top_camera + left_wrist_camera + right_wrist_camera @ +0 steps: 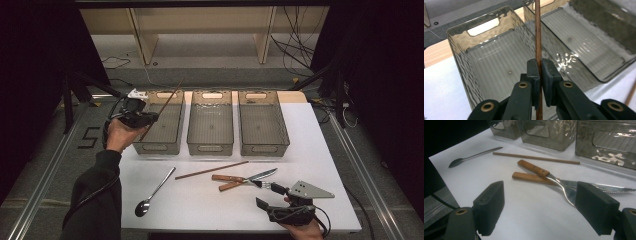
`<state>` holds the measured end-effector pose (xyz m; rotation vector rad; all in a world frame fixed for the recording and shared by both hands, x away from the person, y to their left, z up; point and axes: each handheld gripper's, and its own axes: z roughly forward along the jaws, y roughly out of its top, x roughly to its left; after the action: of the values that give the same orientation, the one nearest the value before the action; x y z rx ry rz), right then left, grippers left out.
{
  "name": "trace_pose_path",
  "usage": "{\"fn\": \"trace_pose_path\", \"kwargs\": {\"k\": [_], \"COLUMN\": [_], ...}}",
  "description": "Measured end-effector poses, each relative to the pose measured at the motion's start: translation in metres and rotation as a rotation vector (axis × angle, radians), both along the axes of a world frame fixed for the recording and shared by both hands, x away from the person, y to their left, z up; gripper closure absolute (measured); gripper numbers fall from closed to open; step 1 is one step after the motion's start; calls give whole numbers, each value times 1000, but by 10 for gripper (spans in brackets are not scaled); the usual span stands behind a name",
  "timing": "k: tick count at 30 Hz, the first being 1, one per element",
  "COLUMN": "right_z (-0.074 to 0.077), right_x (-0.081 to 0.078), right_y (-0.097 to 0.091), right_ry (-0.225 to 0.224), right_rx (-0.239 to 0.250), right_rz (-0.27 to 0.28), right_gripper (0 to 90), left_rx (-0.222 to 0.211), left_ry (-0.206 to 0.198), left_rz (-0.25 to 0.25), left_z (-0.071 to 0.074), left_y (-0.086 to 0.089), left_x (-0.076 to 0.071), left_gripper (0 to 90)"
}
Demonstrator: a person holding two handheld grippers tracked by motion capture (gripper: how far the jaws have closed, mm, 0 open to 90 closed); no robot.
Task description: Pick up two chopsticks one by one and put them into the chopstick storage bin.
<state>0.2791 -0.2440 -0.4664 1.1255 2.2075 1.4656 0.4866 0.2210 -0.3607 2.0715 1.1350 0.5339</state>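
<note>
High view, left to right: left gripper (150, 119) clenched on a chopstick (167, 103), held slanting over the left bin (152, 146). On the table (210, 205) lie a spoon (154, 193), a second chopstick (211, 170), then a crossed fork (235, 178) and knife (250, 179). Right gripper (272, 196) stands released just beside them.

white table (320, 150) — three bins (210, 123), spoon (155, 192), chopstick (211, 170), knife (250, 178), fork (239, 180)

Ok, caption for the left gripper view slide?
Left claw shut on a chopstick, held over the leftmost bin.
</note>
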Motion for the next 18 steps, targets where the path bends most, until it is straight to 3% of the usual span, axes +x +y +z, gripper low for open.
{"fn": "trace_pose_path", "kwargs": {"k": [8, 18], "right_z": [0, 0], "right_x": [0, 1], "right_y": [1, 3], "right_ry": [-1, -2], "right_rx": [-4, -6], "right_rz": [5, 14], "right_gripper": [245, 245], "left_rx": [8, 21], "left_ry": [13, 0], "left_rz": [17, 31], "left_z": [-17, -18], "left_y": [9, 13], "left_x": [14, 30], "left_gripper": [845, 845]}}
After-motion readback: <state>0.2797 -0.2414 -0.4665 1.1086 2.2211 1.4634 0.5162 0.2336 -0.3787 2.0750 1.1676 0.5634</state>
